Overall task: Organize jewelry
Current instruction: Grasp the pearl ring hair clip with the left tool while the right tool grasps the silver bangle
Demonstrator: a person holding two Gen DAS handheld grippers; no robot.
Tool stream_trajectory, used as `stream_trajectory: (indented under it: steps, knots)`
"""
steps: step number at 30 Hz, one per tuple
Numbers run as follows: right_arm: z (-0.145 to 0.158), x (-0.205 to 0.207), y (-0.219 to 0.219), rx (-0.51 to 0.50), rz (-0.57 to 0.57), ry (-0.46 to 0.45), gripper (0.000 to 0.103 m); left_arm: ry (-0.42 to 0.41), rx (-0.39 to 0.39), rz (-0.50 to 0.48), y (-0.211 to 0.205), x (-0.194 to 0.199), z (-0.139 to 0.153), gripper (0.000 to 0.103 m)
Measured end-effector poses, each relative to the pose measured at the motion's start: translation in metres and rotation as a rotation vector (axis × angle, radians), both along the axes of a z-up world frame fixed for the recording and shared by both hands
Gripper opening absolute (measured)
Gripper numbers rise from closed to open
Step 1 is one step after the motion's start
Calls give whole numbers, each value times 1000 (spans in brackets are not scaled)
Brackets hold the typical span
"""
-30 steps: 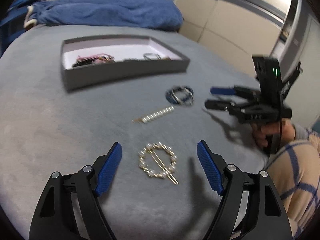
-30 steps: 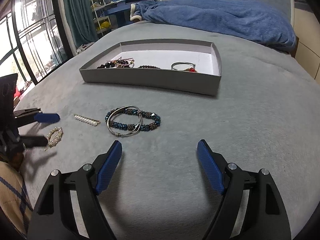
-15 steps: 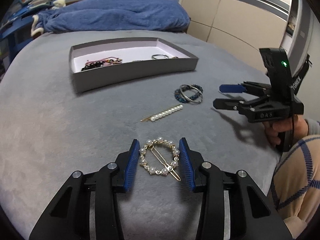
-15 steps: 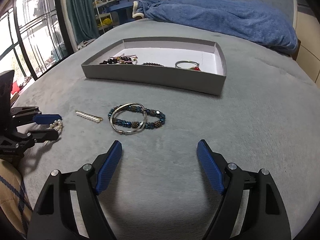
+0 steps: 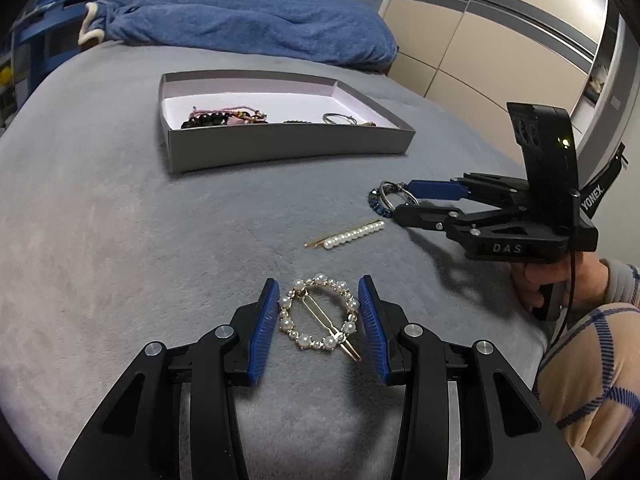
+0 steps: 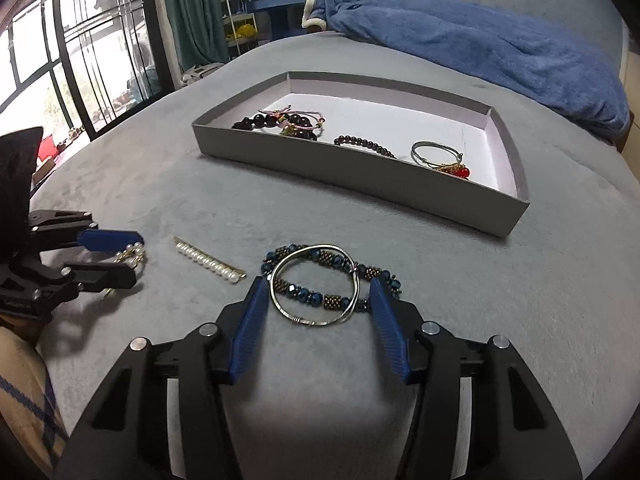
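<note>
Three pieces of jewelry are seen loose on the grey plush bed (image 5: 100, 240), in front of one shallow grey cardboard box (image 5: 288, 144). One round gold hair clip ringed with pearls (image 5: 318, 316) is framed by the left tool (image 5: 319, 310), whose blue pads are drawn in close on either side of it; whether the pads touch the pearls cannot be told. One straight gold hair pin lined with pearls (image 5: 352, 234) is found between the two tools, untouched. One tangle made of a blue beaded bracelet and a silver wire bangle (image 6: 320, 284) is straddled by the right tool (image 6: 318, 300), its jaws narrowed around the tangle with small gaps visible at both sides.

Inside the box, four items can be counted from the right wrist view: a dark beaded bracelet with pink cord (image 6: 280, 122) at the left end, a thin dark bead strand (image 6: 364, 145) in the middle, a silver bangle (image 6: 434, 152) and a red-and-gold charm (image 6: 456, 169) toward the right end. One blue blanket (image 5: 248, 24) is heaped at the bed's far edge.
</note>
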State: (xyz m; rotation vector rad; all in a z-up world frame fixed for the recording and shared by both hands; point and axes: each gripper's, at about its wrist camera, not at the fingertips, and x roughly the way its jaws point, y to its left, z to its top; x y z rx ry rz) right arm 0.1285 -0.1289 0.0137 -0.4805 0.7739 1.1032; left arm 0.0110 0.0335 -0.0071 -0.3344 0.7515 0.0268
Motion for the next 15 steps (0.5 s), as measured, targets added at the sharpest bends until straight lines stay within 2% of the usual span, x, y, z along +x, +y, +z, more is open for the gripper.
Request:
stream_trajectory:
  steps: [7, 11, 15]
  knots:
    - [-4, 1, 1, 0, 12, 12, 54, -1, -9, 0, 1, 0, -1, 42]
    - [-4, 0, -1, 14, 15, 8, 48, -4, -11, 0, 1, 0, -1, 42]
    - [4, 4, -17, 108, -6, 28, 47, -7, -8, 1, 1, -1, 0, 42]
